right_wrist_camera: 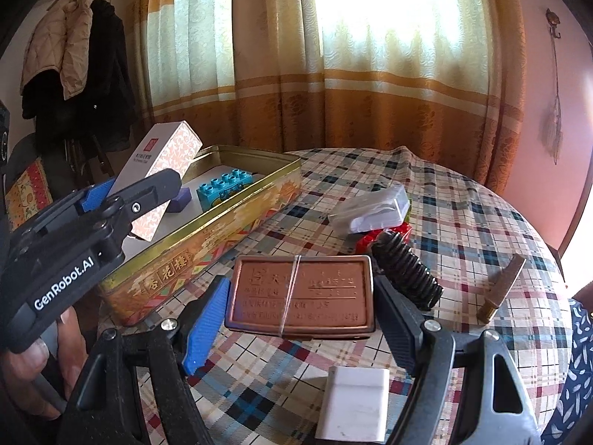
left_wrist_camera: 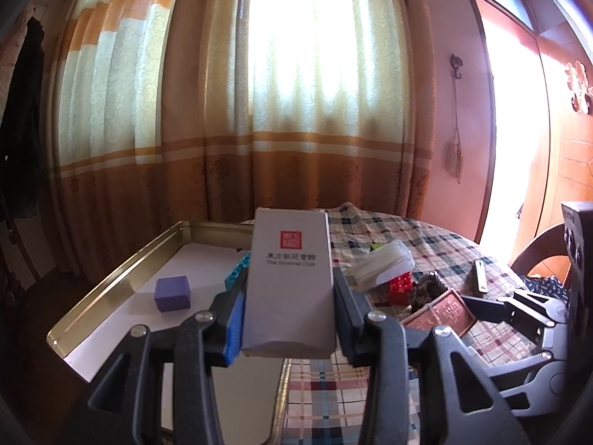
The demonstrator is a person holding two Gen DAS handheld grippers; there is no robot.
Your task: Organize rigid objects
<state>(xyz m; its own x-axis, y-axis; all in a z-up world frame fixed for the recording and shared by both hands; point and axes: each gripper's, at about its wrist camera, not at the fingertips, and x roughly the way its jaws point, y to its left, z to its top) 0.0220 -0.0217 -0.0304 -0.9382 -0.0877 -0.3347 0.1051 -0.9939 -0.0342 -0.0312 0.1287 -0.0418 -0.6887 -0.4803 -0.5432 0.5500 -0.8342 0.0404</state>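
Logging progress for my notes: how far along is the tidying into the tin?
Done: purple block and blue brick lie in the tin. In hand: left gripper holds the grey box above it. Left: copper tin between the open right gripper, black spring, white block.

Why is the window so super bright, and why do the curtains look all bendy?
Left wrist view: sunlight through the curtain washes out to white glare, and the fisheye lens bows the folds outward; the near tool and its grey box look slightly soft. Right wrist view: same glare at the top, the round table curves, the copper tin is sharp.
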